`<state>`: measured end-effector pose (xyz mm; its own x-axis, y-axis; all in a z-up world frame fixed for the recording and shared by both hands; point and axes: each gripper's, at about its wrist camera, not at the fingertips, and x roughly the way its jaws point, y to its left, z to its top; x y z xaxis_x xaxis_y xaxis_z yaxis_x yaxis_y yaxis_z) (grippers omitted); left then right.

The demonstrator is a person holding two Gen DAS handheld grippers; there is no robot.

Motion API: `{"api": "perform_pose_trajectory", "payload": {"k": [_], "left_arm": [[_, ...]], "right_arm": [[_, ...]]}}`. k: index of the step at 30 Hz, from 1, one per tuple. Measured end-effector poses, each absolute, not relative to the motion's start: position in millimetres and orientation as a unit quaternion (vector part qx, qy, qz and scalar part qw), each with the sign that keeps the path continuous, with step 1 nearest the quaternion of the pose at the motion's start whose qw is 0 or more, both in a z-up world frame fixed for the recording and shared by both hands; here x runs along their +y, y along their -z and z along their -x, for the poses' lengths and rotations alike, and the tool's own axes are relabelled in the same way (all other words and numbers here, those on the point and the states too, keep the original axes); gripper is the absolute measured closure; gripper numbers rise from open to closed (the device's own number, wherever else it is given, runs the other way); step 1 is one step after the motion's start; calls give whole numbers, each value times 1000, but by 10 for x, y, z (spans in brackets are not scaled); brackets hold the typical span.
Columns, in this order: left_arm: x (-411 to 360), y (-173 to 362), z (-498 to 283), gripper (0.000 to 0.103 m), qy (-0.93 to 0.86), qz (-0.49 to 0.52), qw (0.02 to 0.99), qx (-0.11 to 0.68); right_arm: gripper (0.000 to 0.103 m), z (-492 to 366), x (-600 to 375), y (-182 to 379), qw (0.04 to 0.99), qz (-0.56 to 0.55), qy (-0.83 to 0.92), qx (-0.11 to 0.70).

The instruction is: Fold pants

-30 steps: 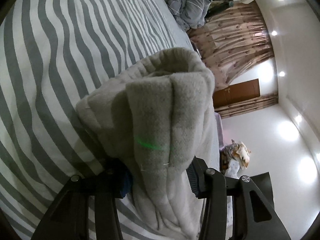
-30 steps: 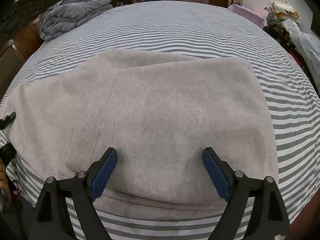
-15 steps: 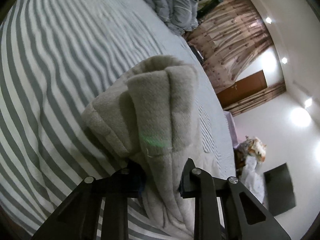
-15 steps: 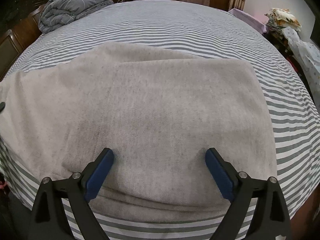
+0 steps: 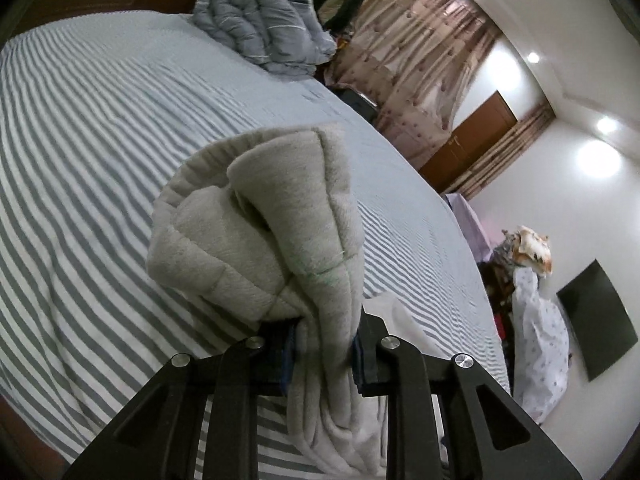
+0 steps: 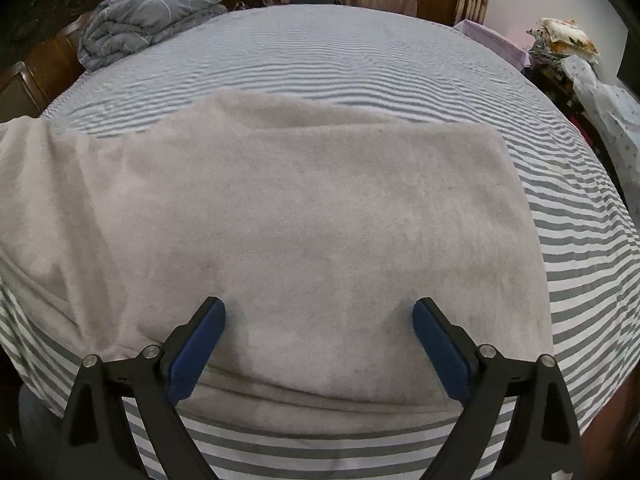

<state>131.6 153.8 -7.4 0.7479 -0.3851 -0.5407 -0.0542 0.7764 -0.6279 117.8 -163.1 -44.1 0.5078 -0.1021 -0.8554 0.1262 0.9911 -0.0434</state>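
Observation:
Light grey fleece pants point(image 6: 312, 216) lie spread on the striped bed in the right wrist view, with the right part folded flat and the left end rising out of the frame. My right gripper point(image 6: 318, 320) is open, its blue pads point(image 6: 196, 344) resting over the near edge of the pants. My left gripper point(image 5: 324, 344) is shut on a bunched end of the pants point(image 5: 272, 236) and holds it lifted above the bed, with fabric hanging down between the jaws.
The grey and white striped bed sheet point(image 6: 360, 52) covers the whole bed. A rolled grey duvet point(image 6: 148, 12) lies at the far left corner by a wooden headboard. Piled clothes and bags point(image 6: 576, 52) stand beside the bed on the right.
My left gripper has closed tighter on the bunched pants end and lifted and turned it, so more of the bed and room shows. The right gripper has stayed open over the pants.

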Motion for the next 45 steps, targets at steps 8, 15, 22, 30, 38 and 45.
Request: {"api": "perform_pose_trajectory", "payload": {"k": [8,15,22,30,38,45], "left_arm": [[1218,-181,-1345,81,108,272,894,340],[457,-498,-1393,83,136,202,911,333],[-626,-575,-1370,86,175,141,913,341],[-1889,-100,-1065,89,248,47,877,410],[-2127,182,-940,86,238,13,877,417],[-2216,242,-814,83,218,-50,884,410]], "right_arm": [[11,-1163,-1563,448,875,-11,32,483],[11,-1051,-2101,127,886,-130,1,445],[11,-763,-2861,-34,890,-189,42,413],[11,-510,-3540,156,871,-253,83,412],[11,-398,-3813,274,864,-278,79,412],[11,-322,-3765,229,868,-287,56,402]]}}
